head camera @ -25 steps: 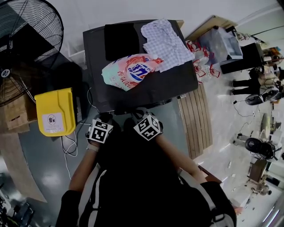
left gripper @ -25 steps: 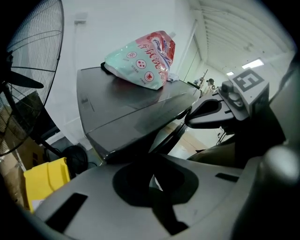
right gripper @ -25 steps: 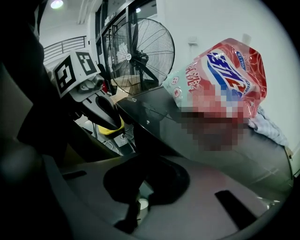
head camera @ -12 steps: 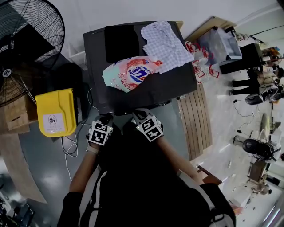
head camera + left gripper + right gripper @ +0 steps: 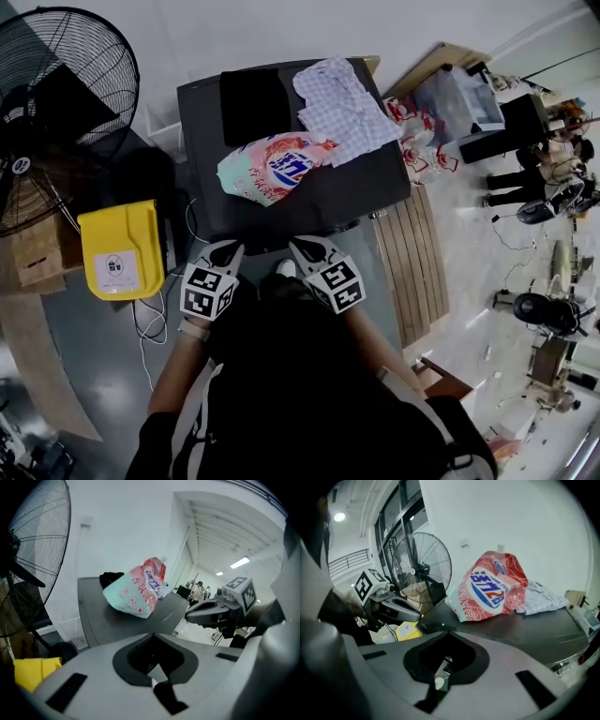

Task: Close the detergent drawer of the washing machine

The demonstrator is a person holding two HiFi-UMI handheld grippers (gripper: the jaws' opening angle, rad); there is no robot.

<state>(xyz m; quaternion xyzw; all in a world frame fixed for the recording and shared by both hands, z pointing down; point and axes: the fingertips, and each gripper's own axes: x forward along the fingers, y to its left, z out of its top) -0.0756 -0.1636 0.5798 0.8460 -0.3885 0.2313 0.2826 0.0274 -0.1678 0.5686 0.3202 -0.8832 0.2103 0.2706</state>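
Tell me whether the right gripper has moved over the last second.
Yes. In the head view the right gripper has drawn back from the washing machine, toward the person, and looks larger.

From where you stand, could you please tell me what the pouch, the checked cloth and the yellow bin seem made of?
Pouch: flexible plastic film, glossy and printed; it creases and bulges. Cloth: thin woven fabric, matte; it lies in soft crumpled folds. Bin: probably moulded hard plastic, smooth; even colour, rounded edges.
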